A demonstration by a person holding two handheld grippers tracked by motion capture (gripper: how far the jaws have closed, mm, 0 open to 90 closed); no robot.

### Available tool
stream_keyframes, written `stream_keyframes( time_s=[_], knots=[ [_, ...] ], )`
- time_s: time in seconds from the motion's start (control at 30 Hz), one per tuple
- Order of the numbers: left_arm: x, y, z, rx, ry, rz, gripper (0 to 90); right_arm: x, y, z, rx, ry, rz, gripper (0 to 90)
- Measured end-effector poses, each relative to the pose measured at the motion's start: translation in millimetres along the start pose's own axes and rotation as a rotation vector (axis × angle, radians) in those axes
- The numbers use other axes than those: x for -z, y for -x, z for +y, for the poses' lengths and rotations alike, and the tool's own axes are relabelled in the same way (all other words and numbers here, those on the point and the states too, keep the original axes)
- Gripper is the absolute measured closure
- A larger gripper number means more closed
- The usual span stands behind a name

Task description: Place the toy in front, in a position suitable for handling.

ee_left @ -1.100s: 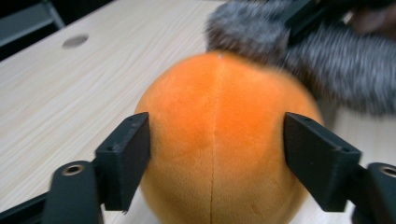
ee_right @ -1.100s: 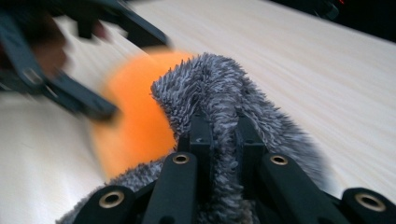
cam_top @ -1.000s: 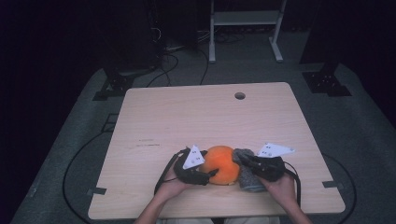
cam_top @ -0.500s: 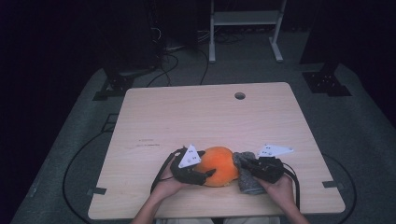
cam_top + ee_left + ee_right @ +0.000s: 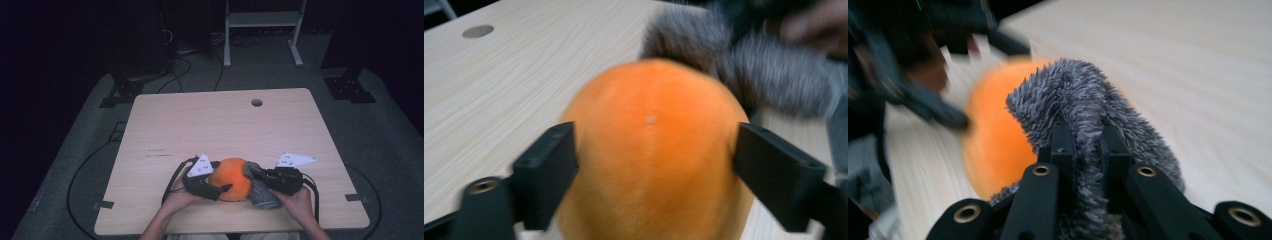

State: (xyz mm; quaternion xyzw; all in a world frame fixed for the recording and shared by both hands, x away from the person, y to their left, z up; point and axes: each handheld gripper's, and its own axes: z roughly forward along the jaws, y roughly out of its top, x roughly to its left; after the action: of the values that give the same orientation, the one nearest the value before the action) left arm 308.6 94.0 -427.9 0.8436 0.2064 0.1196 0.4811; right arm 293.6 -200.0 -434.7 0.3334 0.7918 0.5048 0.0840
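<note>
A round orange plush ball point(image 5: 232, 178) sat near the front edge of the pale wooden table point(image 5: 220, 125), between both hands. The left gripper point(image 5: 651, 165) had just been opening; its jaws stood wide on either side of the ball, seemingly clear of its fuzzy surface (the blur left contact unclear). The right gripper point(image 5: 1088, 145) was clenched on a grey shaggy fabric piece point(image 5: 1083, 100), which draped against the ball's right side.
</note>
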Motion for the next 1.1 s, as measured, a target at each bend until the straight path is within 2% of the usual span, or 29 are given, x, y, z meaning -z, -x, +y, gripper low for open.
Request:
stream_keyframes(
  time_s=[0.07, 0.1, 0.13, 0.17, 0.27, 0.33, 0.37, 0.4, 0.43, 0.47, 0.5, 0.53, 0.57, 0.63, 0.7, 0.73, 0.77, 0.8, 0.87, 0.9, 0.93, 1.0, 1.03, 1.07, 1.1],
  knots=[
    [-3.5, -5.8, -2.7, 0.051, -0.036, -0.03, 8.1, -0.8, 7.1, -5.4, -0.047, -0.007, 0.023, 80.3],
    [-5.3, -5.6, -3.4, 0.053, -0.055, -0.042, 11.8, -0.3, 10.1, -6.6, -0.062, -0.009, 0.023, 80.3],
    [-6.5, -3.8, -3.6, 0.041, -0.06, -0.041, 15.9, -0.1, 12.0, -7.1, -0.067, -0.022, 0.012, 80.3],
    [-6.4, -1.7, -3.7, 0.027, -0.052, -0.039, 21.1, -0.6, 14.2, -8.3, -0.058, -0.054, -0.03, 80.3],
    [-5.8, 1.8, -5.1, -0.009, -0.048, -0.029, 24.4, 0.6, 15.4, -8.1, -0.065, -0.064, -0.042, 80.4],
    [-4.5, 4.6, -4.9, -0.057, -0.042, -0.017, 28.4, 4.8, 10.0, -2.4, -0.032, -0.04, -0.049, 80.3],
    [-4.3, 9.7, -2.6, -0.121, -0.043, -0.01, 31.5, 10.6, 0.8, 7.2, -0.003, 0.028, -0.015, 80.3],
    [-4.3, 9.7, -2.6, -0.121, -0.043, -0.01, 32.6, 10.6, 0.8, 7.2, -0.003, 0.028, -0.015, 80.3],
    [-4.8, 14.6, -0.7, -0.169, -0.043, -0.003, 33.1, 13.7, -10.1, 15.7, 0.053, 0.057, -0.004, 80.3],
    [-5.3, 16.9, -0.2, -0.187, -0.044, -0.001, 33.1, 13.7, -10.1, 15.7, 0.053, 0.057, -0.004, 80.3],
    [-6.3, 19.4, -0.2, -0.196, -0.041, -0.004, 33.2, 13.0, -12.3, 16.9, 0.075, 0.052, -0.006, 80.3],
    [-6.4, 19.7, -0.5, -0.197, -0.04, -0.006, 33.1, 10.4, -12.9, 15.7, 0.089, 0.028, -0.012, 80.3],
    [-5.9, 19.1, -1.3, -0.193, -0.042, -0.013, 33.0, 8.2, -11.4, 13.1, 0.086, 0.02, -0.015, 80.3],
    [-5.7, 17.1, -2.6, -0.187, -0.045, -0.018, 33.0, 4.6, -2.4, 4.9, 0.047, -0.005, -0.017, 80.4],
    [-5.3, 16.6, -3.3, -0.178, -0.043, -0.017, 32.7, 5.8, 4.8, 2.1, 0.009, -0.033, -0.045, 80.4],
    [-5.2, 16.8, -3.7, -0.178, -0.04, -0.017, 32.5, 7.7, 6.1, 2.0, 0.008, -0.044, -0.069, 80.4],
    [-5.1, 17.0, -3.7, -0.178, -0.041, -0.016, 32.1, 13.2, 2.8, 3.6, 0.022, -0.016, -0.079, 80.4],
    [-5.3, 17.2, -3.6, -0.178, -0.04, -0.017, 32.1, 13.2, 2.8, 3.6, 0.022, -0.016, -0.079, 80.4],
    [-6.0, 17.7, -2.3, -0.181, -0.044, -0.023, 30.8, 16.9, -3.8, 7.8, 0.038, 0.041, -0.033, 80.4],
    [-6.3, 17.5, -1.9, -0.174, -0.042, -0.03, 28.6, 16.5, -9.6, 11.3, 0.069, 0.045, -0.027, 80.3],
    [-5.7, 16.0, -1.6, -0.167, -0.044, -0.037, 22.4, 10.8, -14.2, 12.2, 0.112, 0.013, -0.014, 80.3],
    [-5.3, 11.1, -1.7, -0.123, -0.046, -0.036, 19.0, 8.3, -14.2, 10.7, 0.116, 0.001, -0.018, 80.3],
    [-8.6, 5.9, -2.4, -0.053, -0.064, -0.028, 8.2, 4.8, -9.3, 6.7, 0.09, -0.015, -0.016, 80.3],
    [-8.6, 5.9, -2.4, -0.053, -0.064, -0.028, 7.1, 5.2, -7.0, 6.1, 0.08, -0.014, -0.014, 80.3],
    [-10.5, 3.1, -3.1, -0.017, -0.077, -0.046, 7.9, 6.0, -4.5, 5.8, 0.069, -0.021, -0.022, 80.3]
  ],
)
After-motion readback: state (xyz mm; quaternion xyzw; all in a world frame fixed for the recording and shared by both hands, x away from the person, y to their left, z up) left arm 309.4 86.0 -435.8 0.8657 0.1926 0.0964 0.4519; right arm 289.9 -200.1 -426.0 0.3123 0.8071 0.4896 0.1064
